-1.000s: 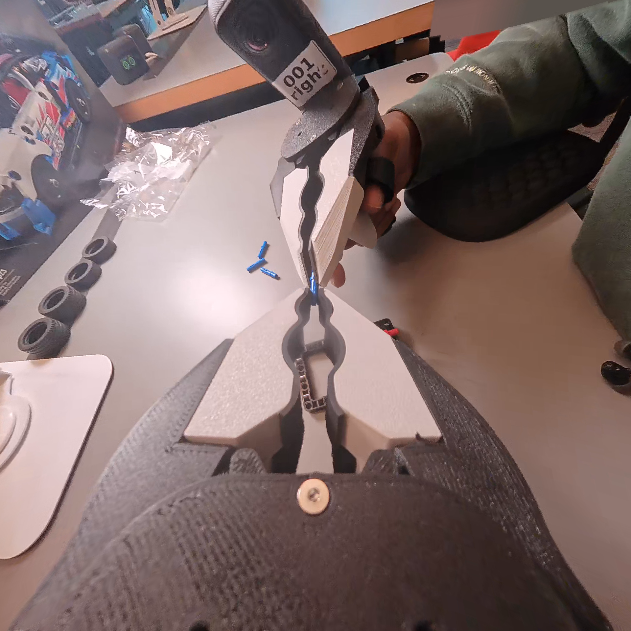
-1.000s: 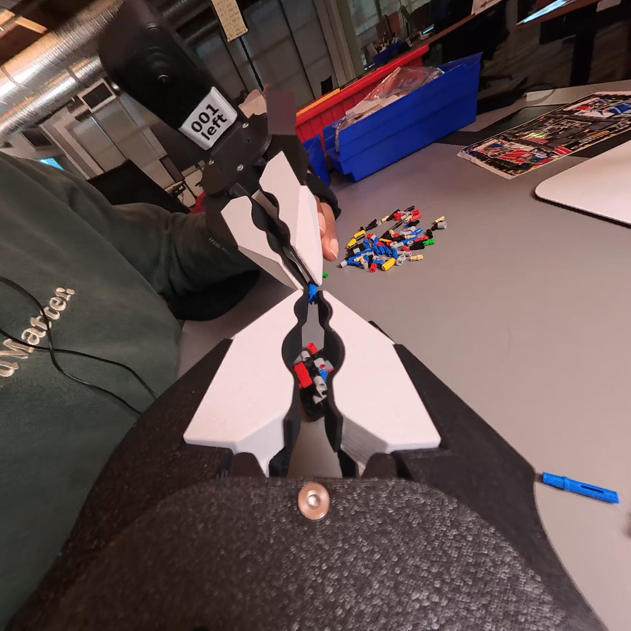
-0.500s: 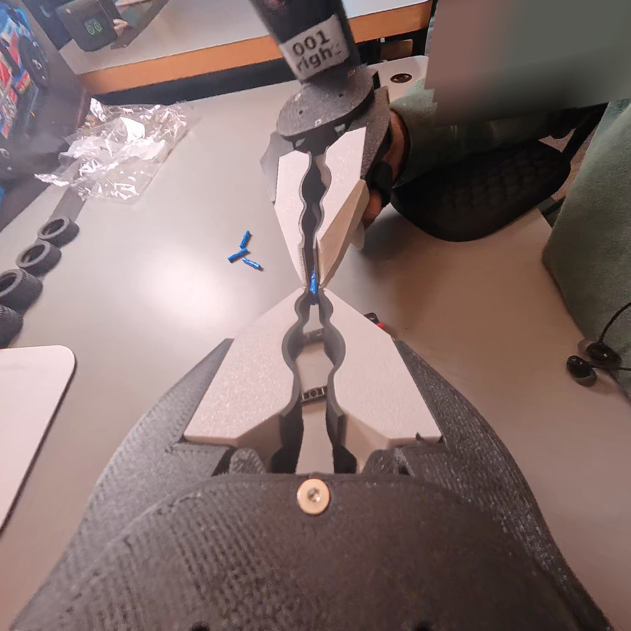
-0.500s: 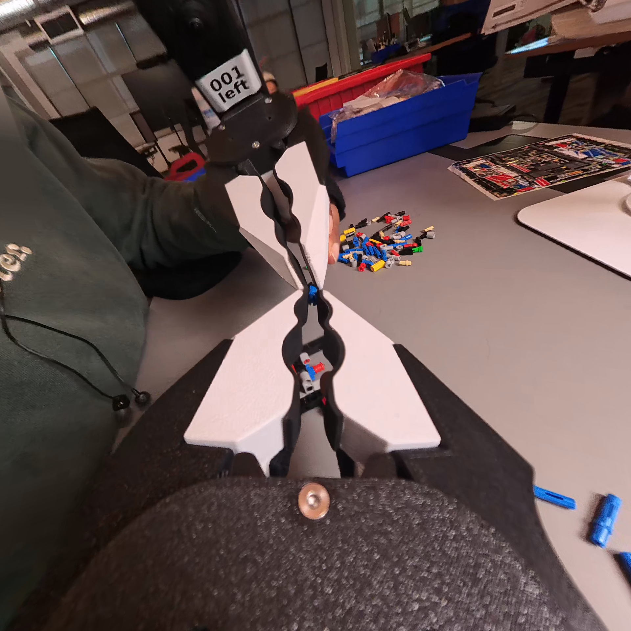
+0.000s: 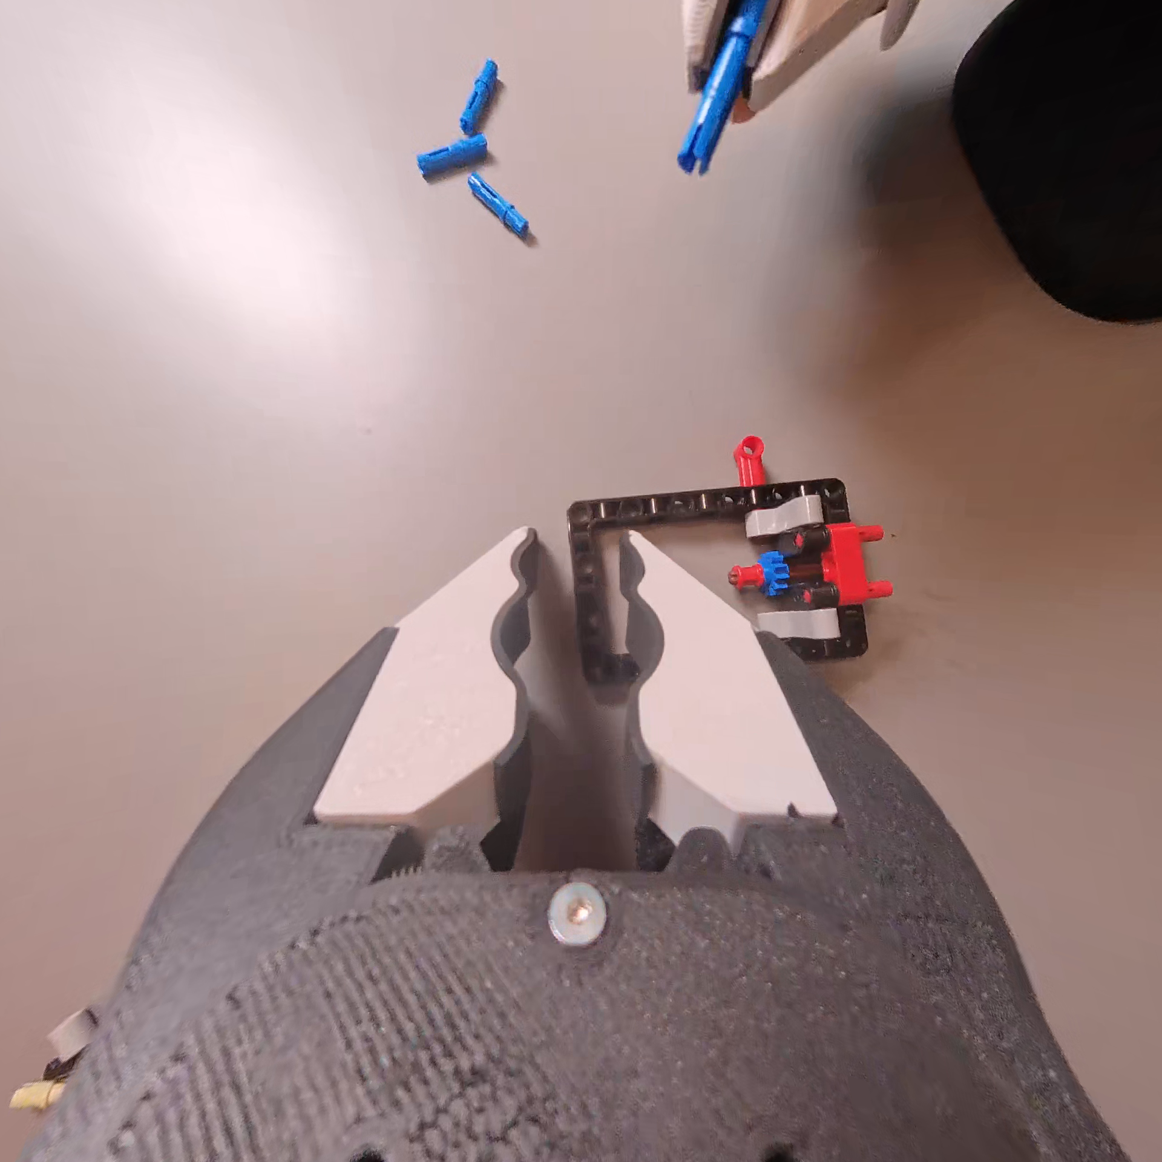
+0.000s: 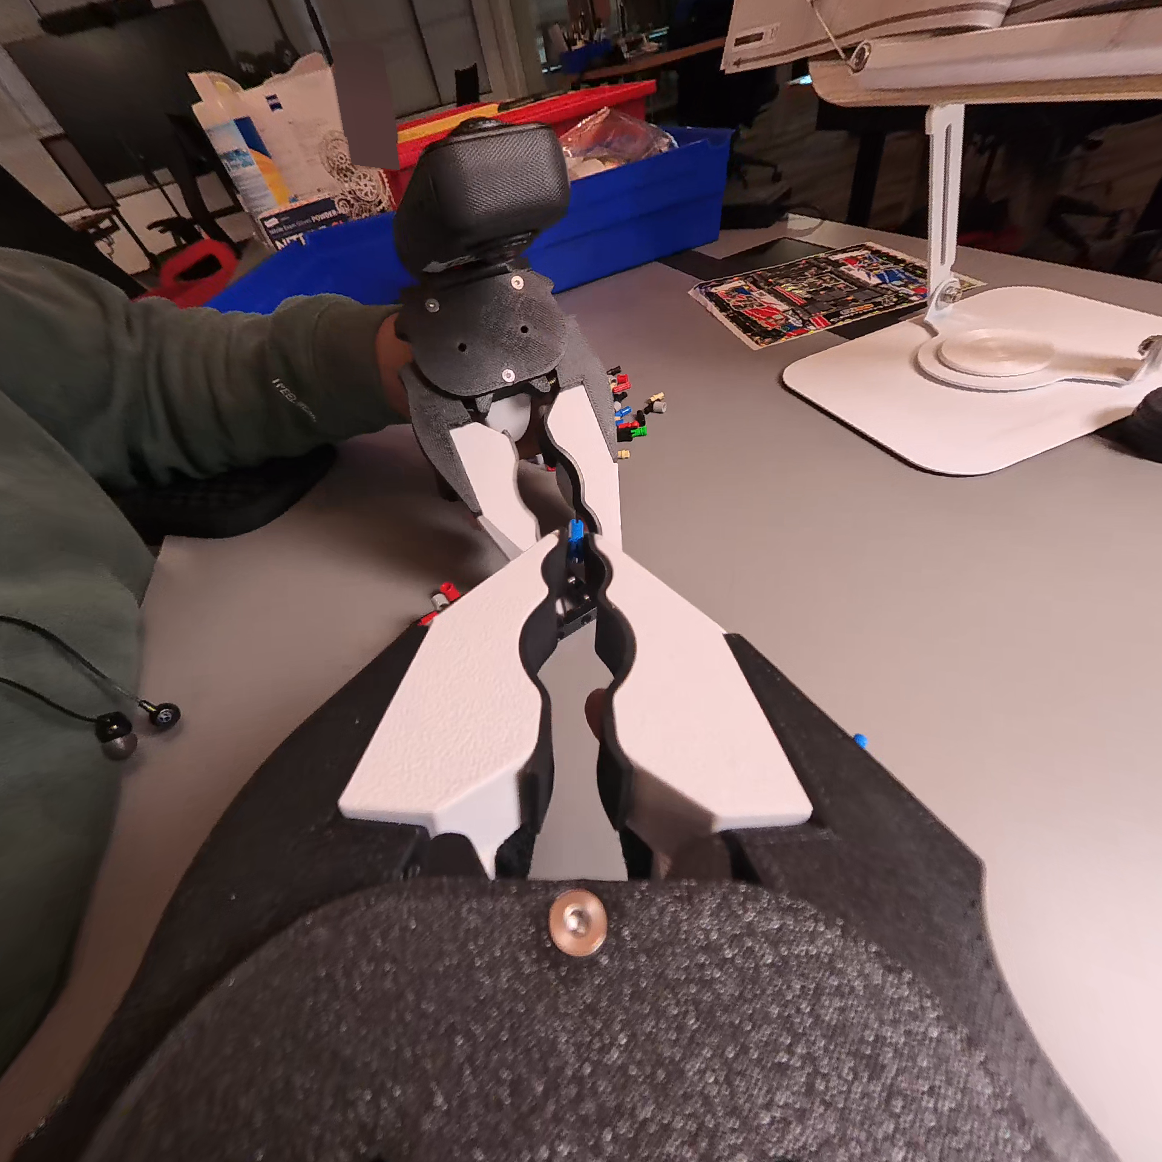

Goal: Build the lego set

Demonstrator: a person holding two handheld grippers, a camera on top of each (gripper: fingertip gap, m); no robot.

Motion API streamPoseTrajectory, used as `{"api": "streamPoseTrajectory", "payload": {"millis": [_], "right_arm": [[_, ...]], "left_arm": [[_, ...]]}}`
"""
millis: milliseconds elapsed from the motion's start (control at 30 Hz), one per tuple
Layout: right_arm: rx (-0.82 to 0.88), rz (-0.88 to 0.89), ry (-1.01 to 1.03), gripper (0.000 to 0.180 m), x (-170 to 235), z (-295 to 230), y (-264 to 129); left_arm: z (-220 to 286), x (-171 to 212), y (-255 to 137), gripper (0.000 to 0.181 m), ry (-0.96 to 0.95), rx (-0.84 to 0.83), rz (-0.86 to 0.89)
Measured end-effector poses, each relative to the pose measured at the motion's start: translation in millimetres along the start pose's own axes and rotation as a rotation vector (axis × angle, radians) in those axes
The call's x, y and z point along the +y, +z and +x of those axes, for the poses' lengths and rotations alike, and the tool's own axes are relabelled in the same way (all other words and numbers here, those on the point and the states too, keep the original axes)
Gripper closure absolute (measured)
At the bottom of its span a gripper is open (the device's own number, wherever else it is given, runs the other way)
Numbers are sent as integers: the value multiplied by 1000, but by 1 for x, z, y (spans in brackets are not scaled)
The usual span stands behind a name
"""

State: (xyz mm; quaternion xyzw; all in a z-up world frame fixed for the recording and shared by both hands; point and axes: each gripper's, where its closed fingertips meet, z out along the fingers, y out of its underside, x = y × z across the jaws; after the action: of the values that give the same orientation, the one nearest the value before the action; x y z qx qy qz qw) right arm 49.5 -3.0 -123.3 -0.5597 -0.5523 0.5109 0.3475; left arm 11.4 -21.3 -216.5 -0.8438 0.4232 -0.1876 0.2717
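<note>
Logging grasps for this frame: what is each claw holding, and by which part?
Right claw pinches a blue pin by its upper end. Left claw is open, straddling one side of the black frame, gripping nothing.

Grey table bearing a black frame fitted with red, blue and light-grey pieces, three blue pins nearby; white-fingered, black-bodied left gripper and right gripper, the latter gripping a blue pin; green sleeve; blue bin.

grey table, blue bins, dim windows
</note>
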Motion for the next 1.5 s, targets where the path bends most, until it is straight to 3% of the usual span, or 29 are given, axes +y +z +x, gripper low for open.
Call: {"api": "streamPoseTrajectory", "payload": {"millis": [167,433,967,1500], "right_arm": [[-50,-52,3,178,11,-7,3],[-114,-97,-27,177,20,-28,13],[-97,-124,19,177,27,-28,24],[-66,-159,243,177,39,-23,33]], "left_arm": [[6,-4,4,174,97,-27,74],[19,-36,-44,175,169,-98,506],[14,-47,-51,176,125,-176,548],[9,-37,-45,177,152,-281,492]]}}
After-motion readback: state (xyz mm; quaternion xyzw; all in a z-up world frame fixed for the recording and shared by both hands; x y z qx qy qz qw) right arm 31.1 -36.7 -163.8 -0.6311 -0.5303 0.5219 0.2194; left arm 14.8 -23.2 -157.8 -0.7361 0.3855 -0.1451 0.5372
